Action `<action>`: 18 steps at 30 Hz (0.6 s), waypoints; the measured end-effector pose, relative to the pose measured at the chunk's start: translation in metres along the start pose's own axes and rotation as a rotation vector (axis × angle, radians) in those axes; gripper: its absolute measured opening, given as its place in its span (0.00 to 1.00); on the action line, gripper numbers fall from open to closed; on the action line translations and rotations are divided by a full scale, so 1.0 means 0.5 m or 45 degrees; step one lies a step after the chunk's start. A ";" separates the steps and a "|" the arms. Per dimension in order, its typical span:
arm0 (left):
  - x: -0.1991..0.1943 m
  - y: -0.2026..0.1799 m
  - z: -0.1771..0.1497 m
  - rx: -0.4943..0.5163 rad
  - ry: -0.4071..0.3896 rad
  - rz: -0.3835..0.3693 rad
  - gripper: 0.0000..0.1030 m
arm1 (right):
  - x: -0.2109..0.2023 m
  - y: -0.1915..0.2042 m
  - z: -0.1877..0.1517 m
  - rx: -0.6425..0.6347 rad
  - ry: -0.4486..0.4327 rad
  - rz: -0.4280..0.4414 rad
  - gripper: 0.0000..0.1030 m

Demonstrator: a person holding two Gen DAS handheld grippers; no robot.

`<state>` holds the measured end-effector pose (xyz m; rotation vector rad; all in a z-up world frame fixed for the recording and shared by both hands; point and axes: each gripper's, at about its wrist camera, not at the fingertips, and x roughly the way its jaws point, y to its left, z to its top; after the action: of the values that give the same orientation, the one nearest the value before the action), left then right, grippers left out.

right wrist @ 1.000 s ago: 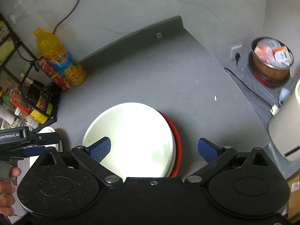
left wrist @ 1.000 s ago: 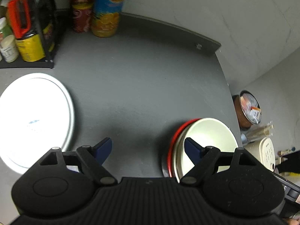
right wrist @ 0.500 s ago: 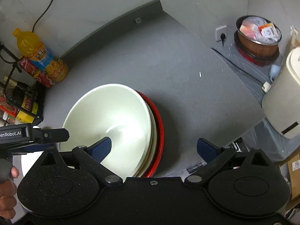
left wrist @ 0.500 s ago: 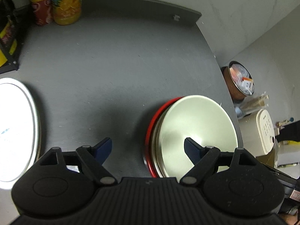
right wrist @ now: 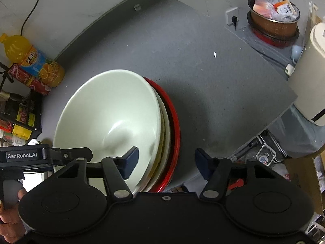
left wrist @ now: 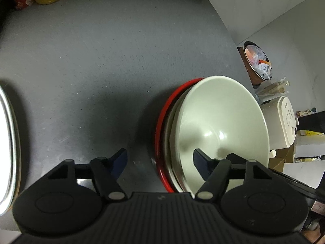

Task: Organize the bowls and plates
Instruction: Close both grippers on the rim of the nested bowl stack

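Note:
A pale green bowl (left wrist: 221, 120) (right wrist: 109, 118) sits on top of a stack with a cream dish under it and a red plate (left wrist: 162, 120) (right wrist: 174, 130) at the bottom, on the dark grey counter. My left gripper (left wrist: 160, 158) is open, its jaws either side of the stack's left rim. My right gripper (right wrist: 166, 158) is open, its jaws either side of the stack's right rim. A white plate (left wrist: 8, 148) lies at the far left edge of the left wrist view.
An orange juice bottle (right wrist: 34, 61) and a red can (right wrist: 26, 79) stand by the back wall, next to a black rack (right wrist: 20, 113) of jars. Off the counter's right edge are a white rice cooker (right wrist: 312, 75) and a brown pot (right wrist: 274, 20). A hand (right wrist: 10, 221) holds the left gripper.
Both grippers have come closer to the stack, which now fills more of each view. The white plate has slid almost out of the left wrist view. Both grippers stay open.

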<state>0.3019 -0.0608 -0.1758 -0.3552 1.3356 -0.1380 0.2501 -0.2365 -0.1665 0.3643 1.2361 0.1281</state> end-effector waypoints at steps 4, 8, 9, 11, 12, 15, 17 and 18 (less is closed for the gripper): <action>0.019 0.007 0.007 0.016 0.053 -0.010 0.53 | 0.010 -0.007 0.007 0.006 0.022 -0.005 0.47; 0.037 0.011 0.010 0.021 0.096 -0.040 0.37 | 0.019 -0.017 0.015 0.026 0.047 0.022 0.43; 0.043 0.013 0.011 0.007 0.114 -0.059 0.36 | 0.021 -0.019 0.016 0.035 0.055 0.031 0.43; 0.050 0.015 0.013 -0.017 0.129 -0.088 0.30 | 0.032 -0.026 0.021 0.062 0.093 0.073 0.43; 0.052 0.015 0.014 -0.023 0.134 -0.089 0.30 | 0.037 -0.030 0.023 0.072 0.105 0.092 0.43; 0.052 0.020 0.015 -0.041 0.137 -0.102 0.30 | 0.051 -0.031 0.027 0.066 0.131 0.119 0.37; 0.049 0.024 0.015 -0.043 0.137 -0.106 0.30 | 0.054 -0.028 0.027 0.063 0.140 0.136 0.36; 0.048 0.023 0.015 -0.035 0.134 -0.102 0.29 | 0.053 -0.026 0.028 0.061 0.144 0.134 0.35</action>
<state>0.3135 -0.0558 -0.2003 -0.4302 1.4286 -0.2079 0.2706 -0.2441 -0.1908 0.4691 1.3333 0.2115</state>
